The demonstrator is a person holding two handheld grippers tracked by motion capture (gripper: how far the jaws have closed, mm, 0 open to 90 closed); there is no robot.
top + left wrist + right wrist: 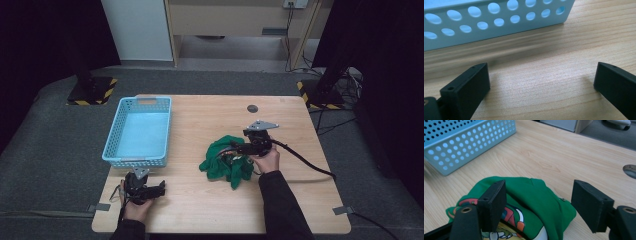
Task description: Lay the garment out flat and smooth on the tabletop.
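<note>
Garment: green cloth [227, 160], crumpled in a heap on the table [200, 210], right of centre; colourful print on it in the right gripper view [534, 202].
Right gripper [239, 150]: in the person's right hand [266, 159], at the right edge of the heap, pointing left across it.
Right claw: jaws apart, not clamped. Right gripper view [539, 205] has the cloth lying between and under them; left jaw sits against a fold, right jaw is clear of the fabric over bare wood. No pinch visible.
Left gripper [161, 189]: in the left hand [136, 204] at the near left of the table, just in front of the basket, well apart from the cloth.
Left claw: jaws wide apart, bare tabletop between them in the left gripper view [541, 82], low over the wood.
Basket: light blue perforated plastic [112, 145], left half of the table, nothing in it in the high view; its near wall runs across the top of the left gripper view [499, 22] and its corner shows in the right gripper view [454, 157].
Table extras: round dark grommet [252, 108] near the far edge, apart from the cloth.
Cable: black, trails off the right gripper toward the right edge of the table [305, 162].
</note>
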